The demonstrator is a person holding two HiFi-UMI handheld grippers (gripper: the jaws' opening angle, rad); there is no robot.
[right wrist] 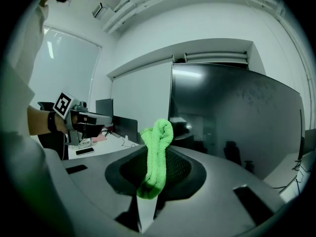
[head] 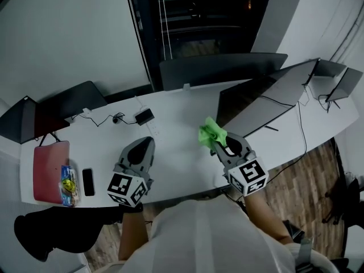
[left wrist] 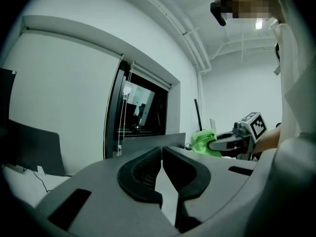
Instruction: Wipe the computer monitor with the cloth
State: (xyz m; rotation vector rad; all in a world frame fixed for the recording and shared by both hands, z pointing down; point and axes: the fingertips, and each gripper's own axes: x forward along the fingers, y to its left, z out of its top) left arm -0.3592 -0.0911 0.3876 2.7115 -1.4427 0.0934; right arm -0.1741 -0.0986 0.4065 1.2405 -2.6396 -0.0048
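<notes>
My right gripper (head: 220,143) is shut on a bright green cloth (head: 210,133), which bunches up between its jaws (right wrist: 157,152) and pokes out ahead of them. The dark monitor screen (right wrist: 237,117) fills the right of the right gripper view, close in front; from the head view the monitor (head: 267,98) stands tilted just right of the cloth. My left gripper (head: 143,148) hovers over the white desk (head: 176,124), shut with nothing between its jaws (left wrist: 162,169). From the left gripper view the cloth (left wrist: 203,142) and the right gripper (left wrist: 237,139) appear at the right.
A second dark monitor (head: 219,67) stands at the desk's back. A black adapter with cables (head: 143,117) lies mid-desk. At the left are a red laptop sleeve (head: 50,169), a phone (head: 88,182), a colourful packet (head: 68,183) and a dark monitor (head: 34,115).
</notes>
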